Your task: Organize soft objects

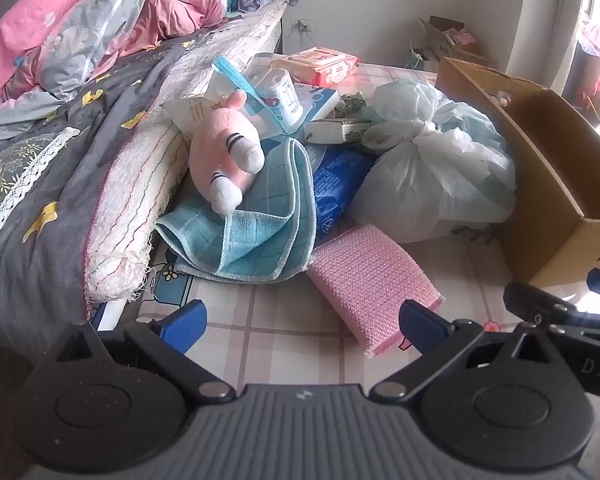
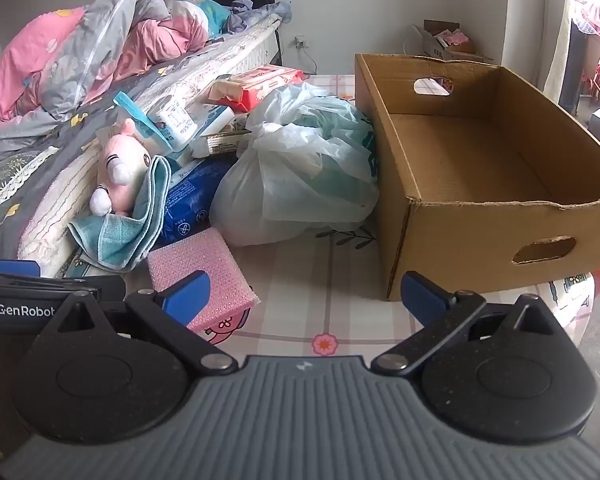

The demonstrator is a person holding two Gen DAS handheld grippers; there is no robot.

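While both the left gripper (image 1: 302, 322) and right gripper (image 2: 304, 294) hang released and empty, 1 pink sponge (image 1: 374, 284) lies flat: light, squashy, rough-faced, best pinched across its short edges.

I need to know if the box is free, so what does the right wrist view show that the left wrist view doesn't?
Only the right wrist view shows the cardboard box floor, bare, and both handle holes. Only the left wrist view shows the folds of the blue cloth spread open under the pink plush toy. Both show the pink sponge, the tied plastic bag and open, empty tongs.
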